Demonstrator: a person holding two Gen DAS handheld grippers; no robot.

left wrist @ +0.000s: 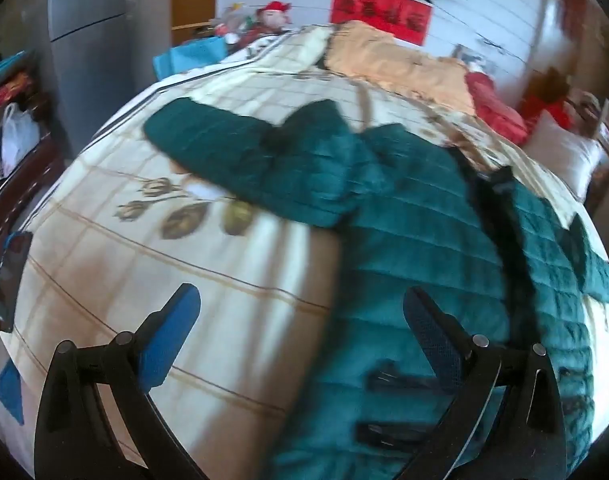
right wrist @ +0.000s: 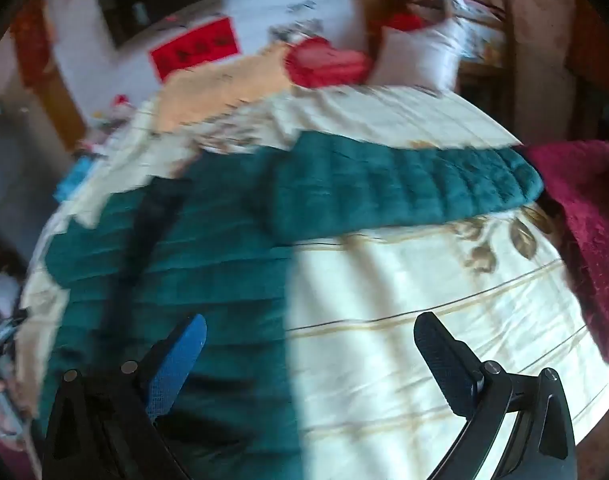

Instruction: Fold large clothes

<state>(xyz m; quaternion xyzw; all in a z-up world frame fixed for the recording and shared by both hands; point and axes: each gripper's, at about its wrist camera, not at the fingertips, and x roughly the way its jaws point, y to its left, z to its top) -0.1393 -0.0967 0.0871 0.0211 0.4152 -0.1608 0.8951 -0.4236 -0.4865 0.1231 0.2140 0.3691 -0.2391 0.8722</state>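
A dark green quilted jacket (left wrist: pixel 416 248) lies spread flat on the cream floral bedspread (left wrist: pixel 152 264), with a black zipper strip down its front and both sleeves stretched out sideways. In the left wrist view its left sleeve (left wrist: pixel 232 148) reaches toward the upper left. My left gripper (left wrist: pixel 300 312) is open and empty above the jacket's lower left edge. In the right wrist view the jacket (right wrist: pixel 192 264) fills the left half and its right sleeve (right wrist: pixel 404 188) stretches to the right. My right gripper (right wrist: pixel 310 336) is open and empty above the jacket's lower right edge.
A peach blanket (left wrist: pixel 400 60), a red cloth (left wrist: pixel 492 104) and a white pillow (left wrist: pixel 564 152) lie at the bed's head. A phone (left wrist: pixel 10 280) lies at the bed's left edge. A magenta blanket (right wrist: pixel 584 232) sits at the right edge. Furniture stands to the left.
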